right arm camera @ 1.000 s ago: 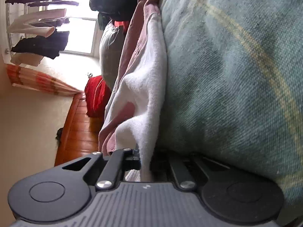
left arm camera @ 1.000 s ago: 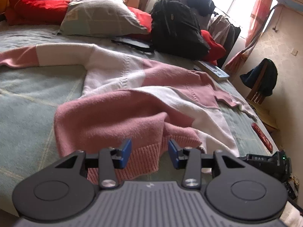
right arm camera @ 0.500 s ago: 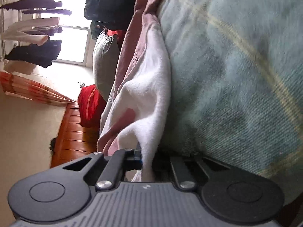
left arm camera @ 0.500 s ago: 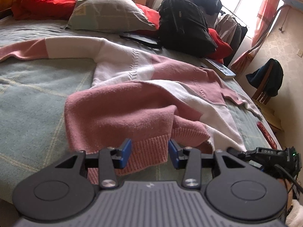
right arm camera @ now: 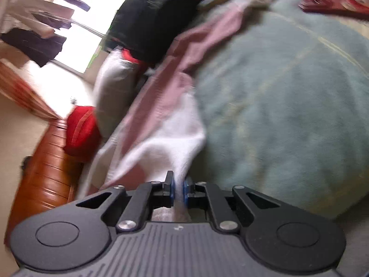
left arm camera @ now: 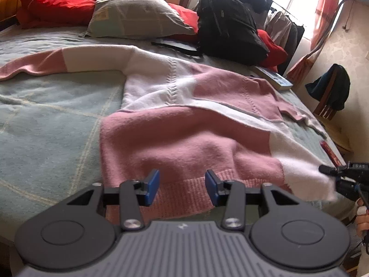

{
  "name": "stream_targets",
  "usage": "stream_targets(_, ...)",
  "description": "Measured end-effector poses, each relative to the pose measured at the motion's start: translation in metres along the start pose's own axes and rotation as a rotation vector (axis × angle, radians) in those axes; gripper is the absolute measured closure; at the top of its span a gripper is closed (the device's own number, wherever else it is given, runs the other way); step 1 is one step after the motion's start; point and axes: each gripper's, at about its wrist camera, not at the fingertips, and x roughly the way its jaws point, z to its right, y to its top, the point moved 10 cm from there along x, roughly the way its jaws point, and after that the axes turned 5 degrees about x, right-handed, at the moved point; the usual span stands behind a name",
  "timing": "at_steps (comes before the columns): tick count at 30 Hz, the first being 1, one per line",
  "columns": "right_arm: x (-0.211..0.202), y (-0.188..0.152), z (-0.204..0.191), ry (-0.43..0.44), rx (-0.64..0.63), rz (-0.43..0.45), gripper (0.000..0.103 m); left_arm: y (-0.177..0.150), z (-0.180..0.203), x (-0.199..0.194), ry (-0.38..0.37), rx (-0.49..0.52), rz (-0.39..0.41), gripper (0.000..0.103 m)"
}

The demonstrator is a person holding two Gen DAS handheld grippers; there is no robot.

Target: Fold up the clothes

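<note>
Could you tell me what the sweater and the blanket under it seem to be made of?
Sweater: soft knit, probably wool or acrylic; ribbed hem, cable stitch, fuzzy nap.
Blanket: looks like brushed wool or fleece; matte, felted surface with woven pale lines.

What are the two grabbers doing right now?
Left gripper: open, empty, over the pink hem of the sweater.
Right gripper: pinching the sweater's white corner, jaws opening slightly.
</note>
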Motion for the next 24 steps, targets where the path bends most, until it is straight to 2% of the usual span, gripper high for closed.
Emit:
stream_targets(2,0.0,-0.007,0.014,-0.003,0.023,-0.025,0.086,0.001,-0.004,-0.006,0.01,0.003,0.014,0.06)
stream_targets(3,0.0,-0.011,0.02,-0.002,0.035,-0.036,0.08,0.002,-0.007,-0.011,0.017,0.004,0.025,0.059)
stream_targets(5,-0.002,-0.02,0.033,0.006,0.056,-0.059,0.074,0.005,-0.017,-0.02,0.047,-0.003,0.05,0.057)
stream_targets(7,-0.003,-0.029,0.043,0.022,0.079,-0.077,0.067,0.007,-0.031,-0.028,0.083,-0.016,0.071,0.046)
stream_targets(9,-0.003,-0.035,0.044,0.068,0.104,-0.085,0.058,0.003,-0.049,-0.026,0.117,-0.049,0.052,0.046)
stream_targets(10,-0.003,-0.038,0.043,0.093,0.115,-0.092,0.056,-0.001,-0.058,-0.023,0.124,-0.073,0.034,0.046)
stream_targets(12,0.0,-0.042,0.04,0.116,0.121,-0.104,0.053,-0.008,-0.069,-0.013,0.108,-0.127,-0.003,0.046)
stream_targets(15,0.011,-0.05,0.034,0.145,0.127,-0.126,0.053,-0.019,-0.077,0.007,0.031,-0.22,-0.064,0.046)
stream_targets(20,0.021,-0.056,0.027,0.18,0.135,-0.133,0.053,-0.018,-0.076,0.021,-0.035,-0.277,-0.045,0.046)
stream_targets(21,0.023,-0.057,0.026,0.184,0.138,-0.131,0.057,-0.018,-0.076,0.022,-0.044,-0.293,-0.042,0.051)
stream_targets(22,0.023,-0.056,0.025,0.188,0.138,-0.127,0.062,-0.019,-0.077,0.023,-0.045,-0.307,-0.043,0.073)
stream_targets(23,0.021,-0.055,0.025,0.192,0.133,-0.123,0.08,-0.019,-0.078,0.023,-0.043,-0.325,-0.048,0.083)
stream_targets(24,0.02,-0.054,0.023,0.199,0.133,-0.119,0.091,-0.02,-0.081,0.024,-0.042,-0.348,-0.056,0.096)
